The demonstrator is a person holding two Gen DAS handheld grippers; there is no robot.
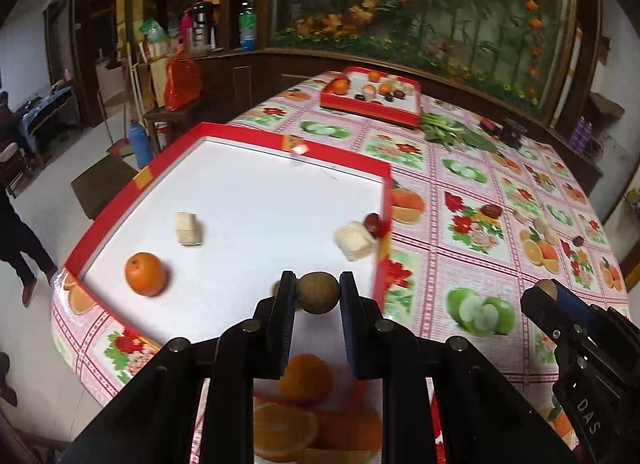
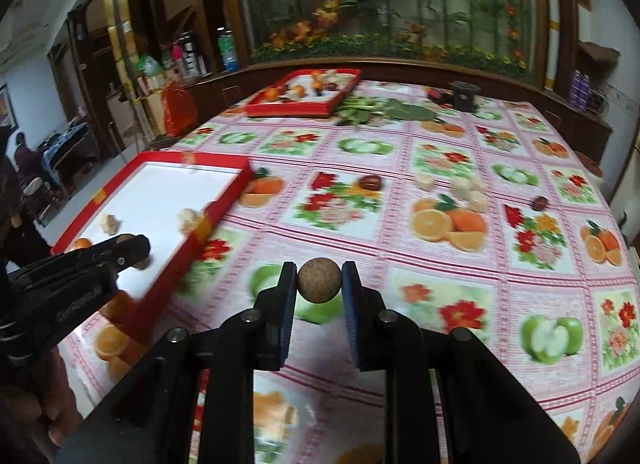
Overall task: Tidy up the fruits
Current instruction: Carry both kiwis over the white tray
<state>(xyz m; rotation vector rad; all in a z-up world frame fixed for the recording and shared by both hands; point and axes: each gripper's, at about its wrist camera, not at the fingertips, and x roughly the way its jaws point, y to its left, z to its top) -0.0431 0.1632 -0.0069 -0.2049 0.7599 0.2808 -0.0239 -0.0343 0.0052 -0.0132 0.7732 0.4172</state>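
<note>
The left claw (image 1: 317,295) grips a small round brown fruit (image 1: 318,293) between its two black fingers, held over the near edge of a red tray (image 1: 224,132) with a white floor. The tray sits at the left side of a desk (image 1: 460,224) covered with a pink cloth printed with oranges, apples and flowers. Inside the tray lie an orange (image 1: 145,274) near the left wall, a pale cut chunk (image 1: 188,228) in the middle, and a second pale chunk (image 1: 354,241) touching a dark red date (image 1: 373,223) against the right wall.

The right claw (image 2: 319,281) grips another round brown ball (image 2: 319,281), rough and cork-like, held above the cloth just to the right of the tray (image 2: 224,208). In the right wrist view the left claw (image 2: 132,250) appears at the left edge, over the tray's near corner; in the left wrist view the right claw (image 1: 544,292) shows at the lower right.

Loose on the cloth, well right of the tray, are a date (image 2: 370,183), a cluster of pale chunks (image 2: 466,188) and another date (image 2: 540,202) further right. At the far side of the desk a second red tray (image 2: 304,108) holds oranges and mixed small fruit, with green leaves (image 2: 384,111) just beside it and a dark pot (image 2: 464,96) beyond.
</note>
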